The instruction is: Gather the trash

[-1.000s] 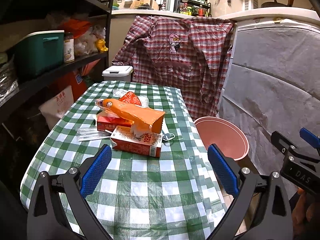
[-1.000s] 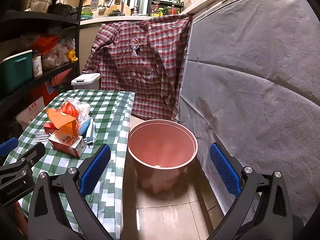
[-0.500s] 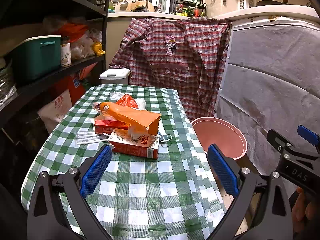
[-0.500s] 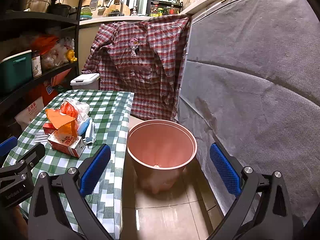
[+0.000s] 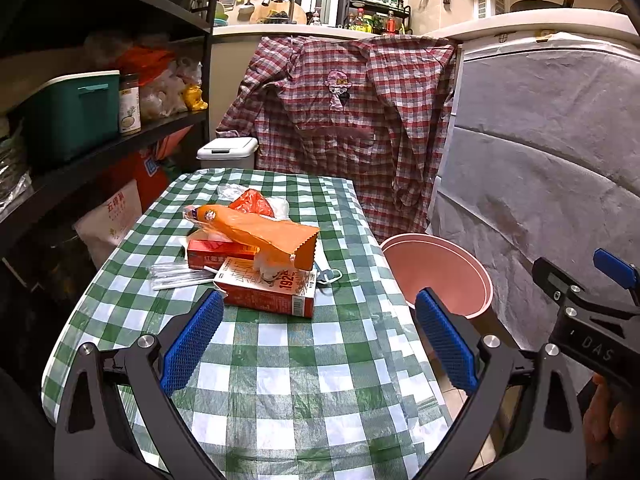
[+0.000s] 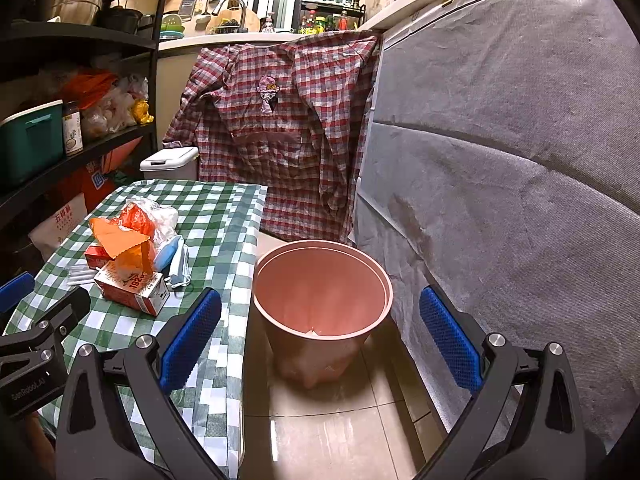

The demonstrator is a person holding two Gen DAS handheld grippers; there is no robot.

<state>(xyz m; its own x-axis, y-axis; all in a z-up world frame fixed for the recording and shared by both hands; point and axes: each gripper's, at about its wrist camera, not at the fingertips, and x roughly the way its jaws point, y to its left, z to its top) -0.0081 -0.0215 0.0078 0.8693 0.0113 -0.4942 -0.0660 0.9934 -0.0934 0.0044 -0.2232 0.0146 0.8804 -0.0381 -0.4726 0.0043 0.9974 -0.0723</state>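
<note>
Left claw [image 5: 316, 344] hangs spread wide and empty over the green-checked surface [image 5: 280, 380], the red cardboard carton [image 5: 266, 290] just ahead (right claw [image 6: 320, 338], likewise agape, faces the pink plastic bin [image 6: 320, 280]).

The green-and-white checked plastic cloth [image 5: 280, 360] over the desk looks glossy and creased; the red printed cardboard carton [image 5: 266, 290] is matt; the round pink plastic bin [image 6: 322, 298] is smooth; the beige floor tiles [image 6: 332, 436] shine; the grey wall covering [image 6: 500, 160] looks rough, felt-like.
</note>
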